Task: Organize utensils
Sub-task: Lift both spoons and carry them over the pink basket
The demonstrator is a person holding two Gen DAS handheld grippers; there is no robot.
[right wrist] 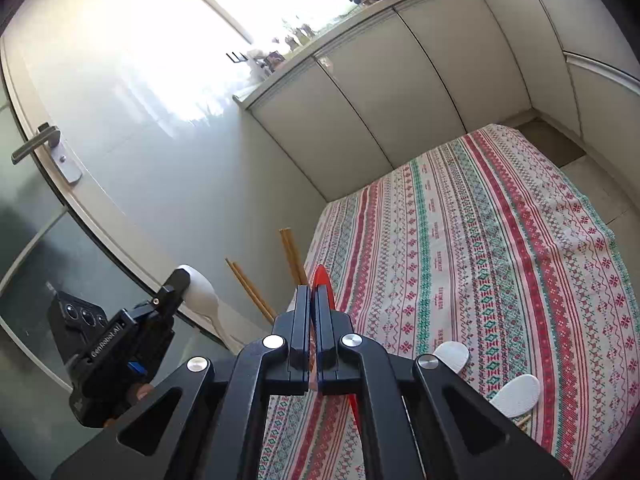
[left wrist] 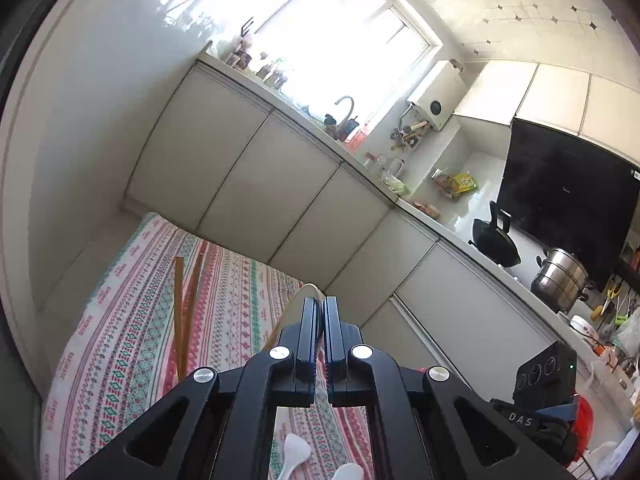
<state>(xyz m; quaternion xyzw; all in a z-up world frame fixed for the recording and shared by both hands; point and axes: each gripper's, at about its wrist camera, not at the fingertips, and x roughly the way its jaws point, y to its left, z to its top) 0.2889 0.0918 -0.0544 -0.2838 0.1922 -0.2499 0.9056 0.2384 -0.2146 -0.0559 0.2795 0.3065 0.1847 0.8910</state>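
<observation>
Red spoon (right wrist: 325, 286) clenched in your right gripper (right wrist: 313, 296), cream spoon (left wrist: 304, 294) in your left gripper (left wrist: 320, 308); carry both level above the tablecloth (right wrist: 480, 240).

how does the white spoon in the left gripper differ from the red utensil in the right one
Colour: the white spoon is pale, the red utensil bright red. Pose: the spoon shows its broad bowl past the left gripper; the red one sits edge-on in the right gripper. Both are clamped.
</observation>
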